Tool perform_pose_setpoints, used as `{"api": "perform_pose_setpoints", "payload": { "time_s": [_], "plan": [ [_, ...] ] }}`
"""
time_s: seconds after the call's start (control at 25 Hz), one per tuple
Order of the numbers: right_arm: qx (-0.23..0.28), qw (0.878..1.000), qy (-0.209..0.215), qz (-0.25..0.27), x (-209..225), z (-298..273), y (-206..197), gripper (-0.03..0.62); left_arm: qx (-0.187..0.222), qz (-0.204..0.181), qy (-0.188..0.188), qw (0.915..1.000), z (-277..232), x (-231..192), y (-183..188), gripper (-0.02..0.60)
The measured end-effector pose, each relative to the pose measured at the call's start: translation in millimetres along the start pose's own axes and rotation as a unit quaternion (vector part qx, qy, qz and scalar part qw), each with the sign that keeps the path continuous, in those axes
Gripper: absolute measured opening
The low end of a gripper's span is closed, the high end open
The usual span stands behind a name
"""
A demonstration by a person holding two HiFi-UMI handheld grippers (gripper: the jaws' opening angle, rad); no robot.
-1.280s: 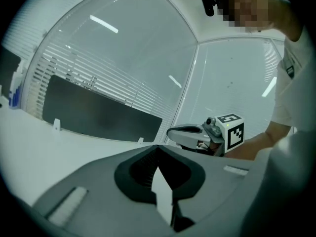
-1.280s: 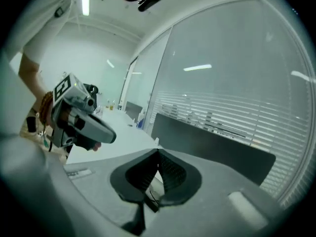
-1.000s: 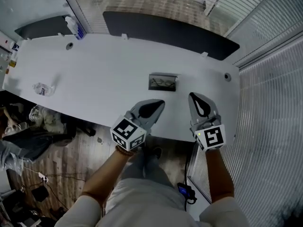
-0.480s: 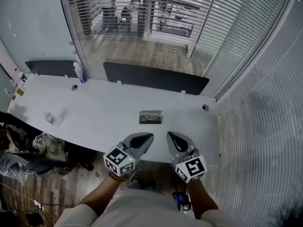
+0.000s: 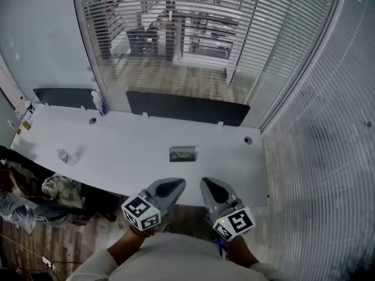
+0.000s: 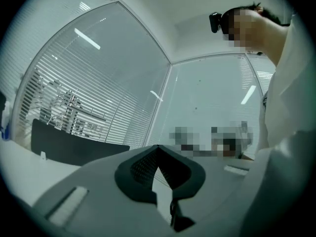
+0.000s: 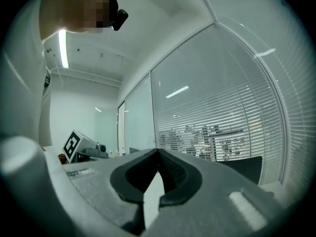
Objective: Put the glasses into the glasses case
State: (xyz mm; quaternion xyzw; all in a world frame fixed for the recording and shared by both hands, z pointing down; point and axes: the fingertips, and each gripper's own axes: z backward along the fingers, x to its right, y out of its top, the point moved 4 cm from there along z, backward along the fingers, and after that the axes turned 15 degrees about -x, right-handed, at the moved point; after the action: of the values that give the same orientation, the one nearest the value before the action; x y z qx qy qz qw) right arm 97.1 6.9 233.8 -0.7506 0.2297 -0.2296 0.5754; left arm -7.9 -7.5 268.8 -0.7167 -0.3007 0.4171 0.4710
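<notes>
The glasses case (image 5: 182,154) lies open on the white table (image 5: 129,142), right of its middle, with what look like the glasses (image 5: 185,155) inside. The left gripper (image 5: 179,182) and right gripper (image 5: 205,182), each pinched shut on nothing, hang off the near edge. A second ago they were over the table just beside the case. They have since drawn back and up, so the placing seems finished.
</notes>
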Motion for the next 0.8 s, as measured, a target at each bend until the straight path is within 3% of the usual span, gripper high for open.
{"api": "perform_pose_setpoints", "payload": {
  "time_s": [0.24, 0.8],
  "plan": [
    [0.000, 1.000, -0.003, -0.007, -0.5, -1.8, -8.8, 0.002, -0.006, -0.016, -0.010, 0.9998, -11.8, 8.4, -2.9, 0.003],
    [-0.014, 1.000, 0.003, -0.005, 7.3, -8.1, -15.0, 0.002, 0.000, -0.001, -0.008, 1.0000, -17.7, 7.4, -0.2, 0.003]
  ]
}}
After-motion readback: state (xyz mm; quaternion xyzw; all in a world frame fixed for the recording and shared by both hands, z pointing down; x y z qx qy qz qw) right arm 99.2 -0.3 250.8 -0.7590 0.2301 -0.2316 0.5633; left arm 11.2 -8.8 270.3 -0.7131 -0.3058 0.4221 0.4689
